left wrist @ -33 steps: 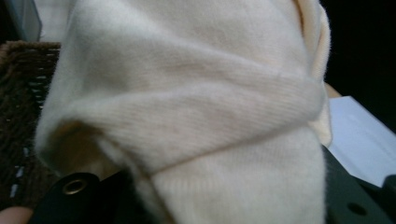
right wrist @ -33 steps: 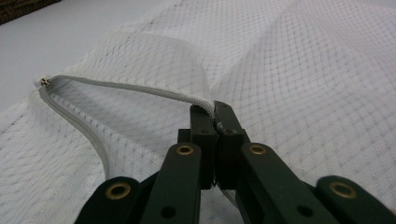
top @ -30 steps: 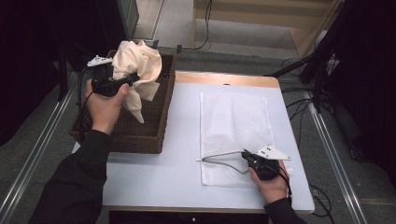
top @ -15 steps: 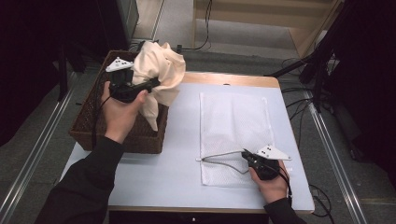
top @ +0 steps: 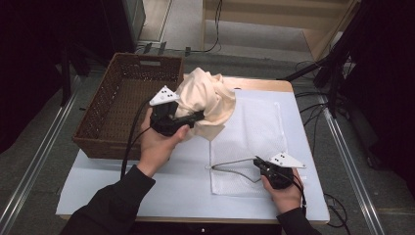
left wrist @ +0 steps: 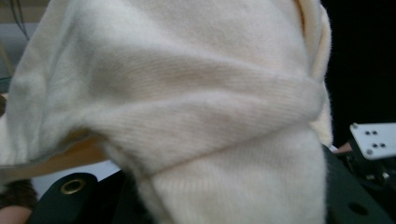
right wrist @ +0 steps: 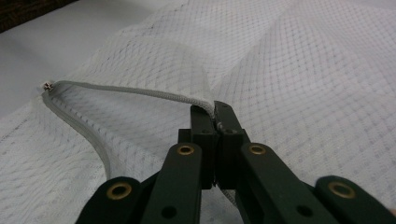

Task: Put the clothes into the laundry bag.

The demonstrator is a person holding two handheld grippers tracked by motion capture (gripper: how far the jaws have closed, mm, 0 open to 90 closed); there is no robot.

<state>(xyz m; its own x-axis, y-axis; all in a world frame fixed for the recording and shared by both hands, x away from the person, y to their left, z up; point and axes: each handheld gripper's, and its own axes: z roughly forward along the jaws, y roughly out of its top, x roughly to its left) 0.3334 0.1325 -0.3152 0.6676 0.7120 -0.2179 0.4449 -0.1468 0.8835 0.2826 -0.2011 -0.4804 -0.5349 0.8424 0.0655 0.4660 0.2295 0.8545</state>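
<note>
Sweater [top: 208, 100], cream knit, bunched, is carried clear of the table in the left gripper [top: 188, 117], between the wicker basket [top: 125, 105] and the white mesh laundry bag [top: 257, 132]. In the left gripper view the knit [left wrist: 187, 107] bulges over both jaws, which are clamped on a thick fold of it; loose cloth hangs below and toward the bag.

The bag lies flat on the white table [top: 161, 183], with its zippered mouth at the near edge. The right gripper [top: 259, 165] has its jaws pressed together on the upper zipper edge [right wrist: 140, 91], lifting it into a low arch, so the mouth stands open toward the sweater side. The right gripper view confirms a firm pinch on the zipper tape [right wrist: 205, 109].

Judgement on the step in hand, bringing the garment to the bag's mouth:
- The opening appears shallow against the bulk of the bundle. The right gripper should lift the edge higher before entry.
- The hanging tail of the sweater should lead into the mouth, low along the table, with the remainder fed in after it.
- Grip on the knit should be kept until the bulk is past the zipper; early release would leave cloth draped over the mesh.
- Risk noted: knit snagging on zipper teeth.
</note>
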